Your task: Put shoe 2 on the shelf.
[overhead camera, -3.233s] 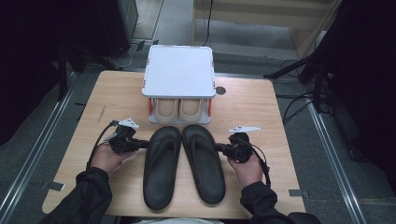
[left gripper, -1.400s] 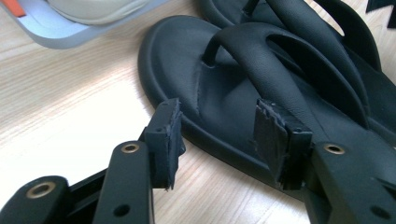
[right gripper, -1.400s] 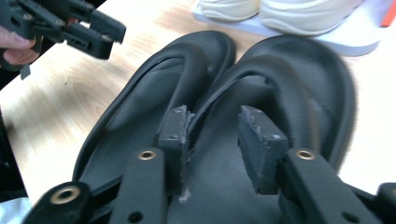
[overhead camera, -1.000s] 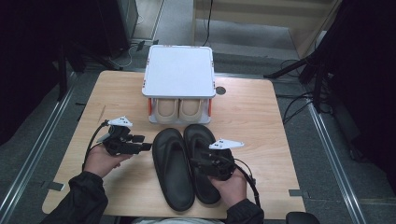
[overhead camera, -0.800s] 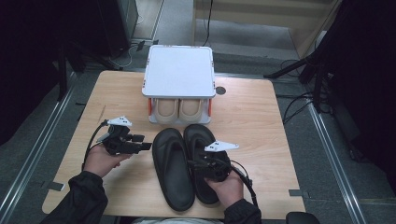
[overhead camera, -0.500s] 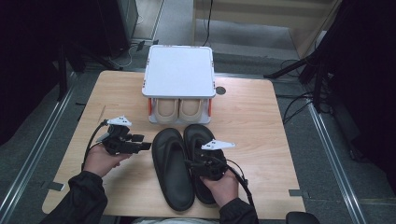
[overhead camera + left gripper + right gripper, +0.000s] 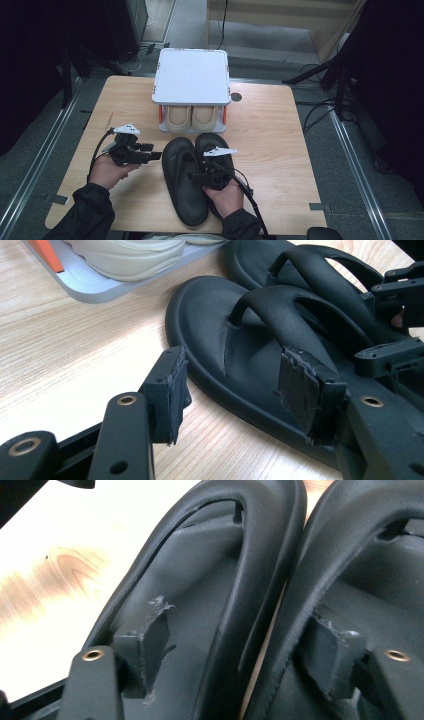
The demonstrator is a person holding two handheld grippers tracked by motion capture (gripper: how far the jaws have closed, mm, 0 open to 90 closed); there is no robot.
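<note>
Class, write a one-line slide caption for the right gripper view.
Open right gripper straddling the touching inner edges of two black rubber sandals on a pale wooden table.

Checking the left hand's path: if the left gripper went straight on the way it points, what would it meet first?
Most likely the nearer black sandal: the left gripper has open jaws aimed at its outer edge, seemingly just short of it.

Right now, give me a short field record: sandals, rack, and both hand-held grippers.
sandals: two black sandals side by side on the wooden table, inner edges touching
rack: white shoe rack behind them, beige shoes on its lower shelf
left hand-held gripper: open, beside the left sandal, holding nothing
right hand-held gripper: jaws just opened, straddling the sandals' adjoining edges, one jaw in each footbed
</note>
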